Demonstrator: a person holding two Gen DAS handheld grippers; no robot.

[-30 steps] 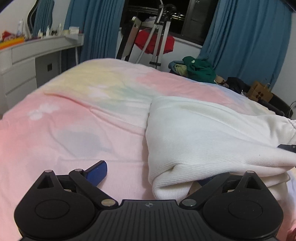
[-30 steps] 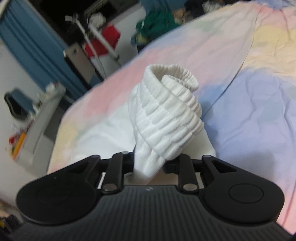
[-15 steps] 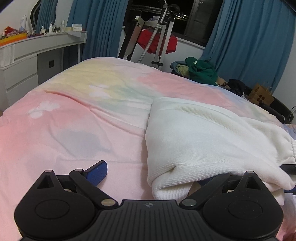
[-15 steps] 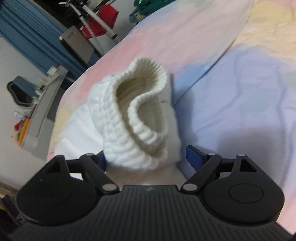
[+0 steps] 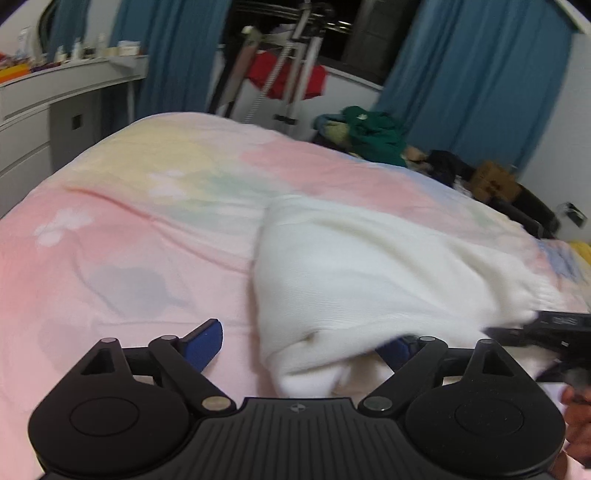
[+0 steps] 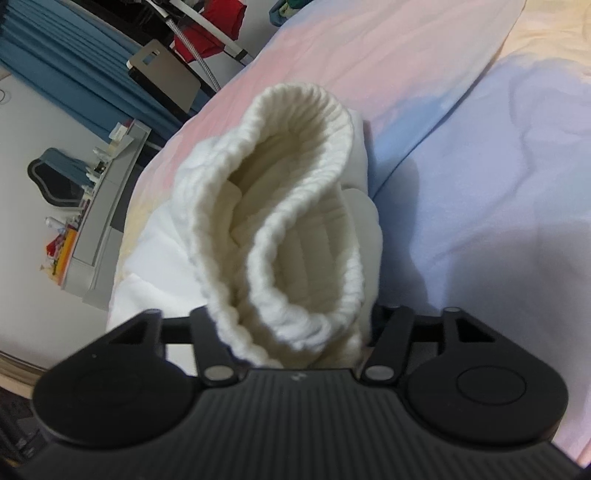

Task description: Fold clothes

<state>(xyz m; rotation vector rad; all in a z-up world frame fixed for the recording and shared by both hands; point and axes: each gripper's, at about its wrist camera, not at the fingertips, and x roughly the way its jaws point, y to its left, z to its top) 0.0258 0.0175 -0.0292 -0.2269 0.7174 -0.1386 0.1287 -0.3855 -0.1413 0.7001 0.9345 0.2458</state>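
Right gripper (image 6: pixel 295 332) seemingly clamps the white sweatshirt (image 5: pixel 369 266) by its ribbed cuff (image 6: pixel 295 206); left gripper (image 5: pixel 299 343) gapes; soft, floppy knit, best pinched at its 6 o'clock fold edge

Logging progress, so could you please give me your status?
Left gripper open astride sweater fold. Right gripper: jaws hidden behind cuff. Nothing in the way.

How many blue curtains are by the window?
2: one curtain left of the dark window, another right of it. More may be out of view.
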